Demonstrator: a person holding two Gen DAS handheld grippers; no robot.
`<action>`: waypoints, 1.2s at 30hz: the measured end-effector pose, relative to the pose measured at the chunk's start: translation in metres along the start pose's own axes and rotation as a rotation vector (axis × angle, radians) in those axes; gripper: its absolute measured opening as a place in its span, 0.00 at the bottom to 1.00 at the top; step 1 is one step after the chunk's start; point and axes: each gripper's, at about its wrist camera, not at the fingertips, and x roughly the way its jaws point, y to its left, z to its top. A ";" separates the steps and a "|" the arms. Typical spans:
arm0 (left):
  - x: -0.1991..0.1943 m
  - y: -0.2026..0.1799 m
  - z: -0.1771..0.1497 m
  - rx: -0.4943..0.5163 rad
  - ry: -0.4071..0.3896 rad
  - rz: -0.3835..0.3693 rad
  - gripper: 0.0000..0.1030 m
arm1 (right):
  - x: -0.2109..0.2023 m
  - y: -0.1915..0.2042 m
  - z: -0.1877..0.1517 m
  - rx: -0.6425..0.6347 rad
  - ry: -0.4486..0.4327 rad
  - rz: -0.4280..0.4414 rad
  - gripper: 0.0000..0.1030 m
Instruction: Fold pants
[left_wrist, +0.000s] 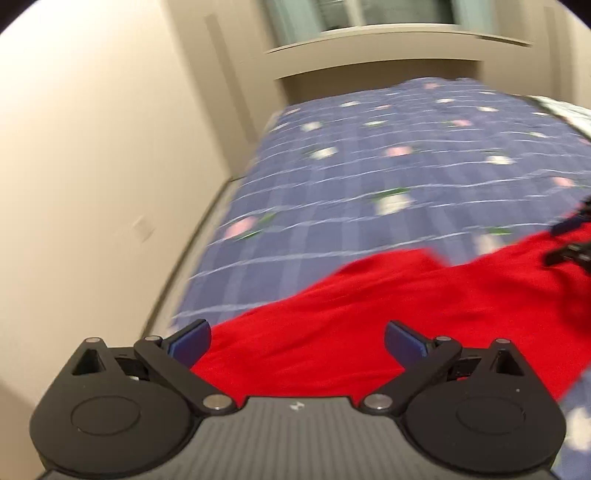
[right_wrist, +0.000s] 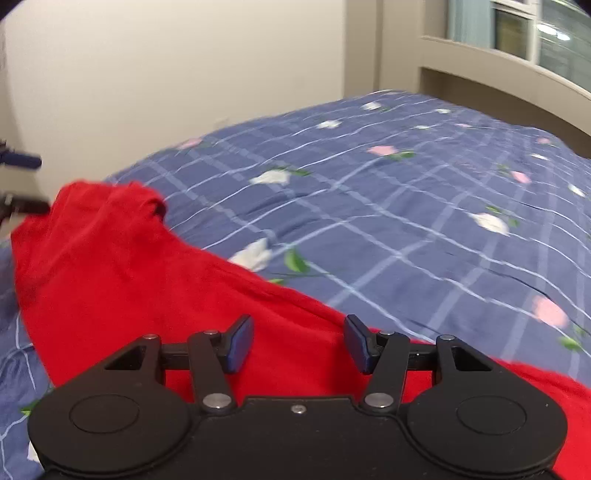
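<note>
Red knit pants (right_wrist: 122, 280) are seen spread in a soft, wrinkled band on the bed (right_wrist: 424, 206), over a blue quilted cover with white grid lines and a flower print. The left gripper (left_wrist: 297, 341) is held wide open above the cloth, gripping nothing. The right gripper (right_wrist: 299, 343) is likewise open, its blue pads (right_wrist: 240, 343) flat and rectangular. Both views are motion-blurred.

Floral blue bed (right_wrist: 424, 206), red pants (right_wrist: 110, 280) on it
</note>
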 end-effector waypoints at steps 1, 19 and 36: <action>0.003 0.014 -0.004 -0.030 0.015 0.020 0.99 | 0.005 0.005 0.004 -0.018 0.013 0.005 0.55; 0.025 0.132 -0.083 -0.417 0.049 -0.210 0.99 | 0.025 0.032 0.035 -0.151 0.113 -0.086 0.25; 0.056 0.139 -0.085 -0.570 0.202 -0.325 0.26 | 0.067 0.089 0.105 0.102 0.010 0.261 0.62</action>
